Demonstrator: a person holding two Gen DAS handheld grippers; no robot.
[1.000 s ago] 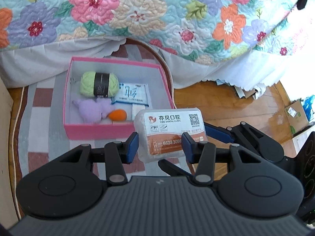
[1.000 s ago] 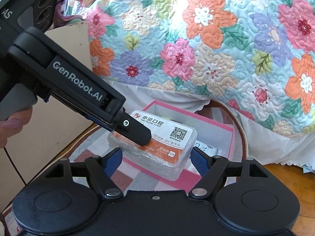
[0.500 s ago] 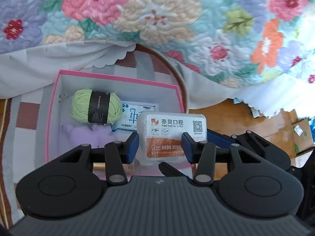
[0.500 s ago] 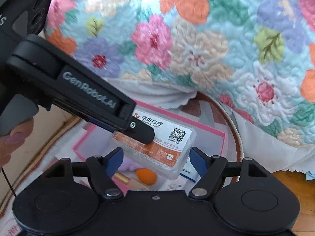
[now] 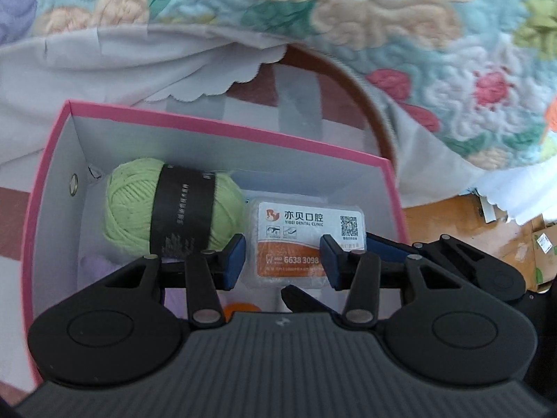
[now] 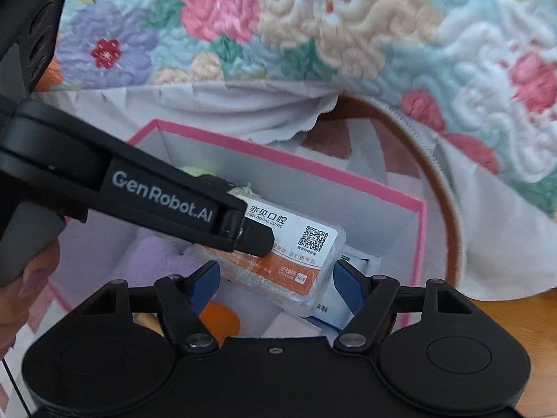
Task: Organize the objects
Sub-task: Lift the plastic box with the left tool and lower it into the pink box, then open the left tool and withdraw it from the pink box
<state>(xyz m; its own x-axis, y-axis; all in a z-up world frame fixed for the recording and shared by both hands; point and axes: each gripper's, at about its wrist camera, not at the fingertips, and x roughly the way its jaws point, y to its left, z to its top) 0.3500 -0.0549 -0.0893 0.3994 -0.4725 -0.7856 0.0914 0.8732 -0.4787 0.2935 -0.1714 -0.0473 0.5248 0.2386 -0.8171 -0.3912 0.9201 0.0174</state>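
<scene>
Both grippers hold a clear plastic toothpick box [image 5: 306,240] with an orange and white dental-clinic label, down inside the pink box [image 5: 222,132]. My left gripper [image 5: 282,258] is shut on its short sides. My right gripper [image 6: 275,284] is shut on its two ends, where the toothpick box [image 6: 299,264] shows tilted. The left gripper's finger [image 6: 167,205] crosses the right wrist view. Inside the pink box [image 6: 348,177] lie a green yarn ball [image 5: 139,209], a purple soft item [image 6: 156,257], an orange sponge [image 6: 221,322] and a blue and white packet [image 6: 330,311].
A floral quilt [image 5: 383,17] with a white skirt [image 5: 122,59] hangs just behind the box. A striped rug [image 5: 303,104] lies under the box. Wooden floor [image 5: 452,223] and a cardboard carton [image 5: 543,244] are at the right.
Both grippers have carried the toothpick box forward and down, from in front of the pink box to inside it beside the yarn ball. The grip has not changed.
</scene>
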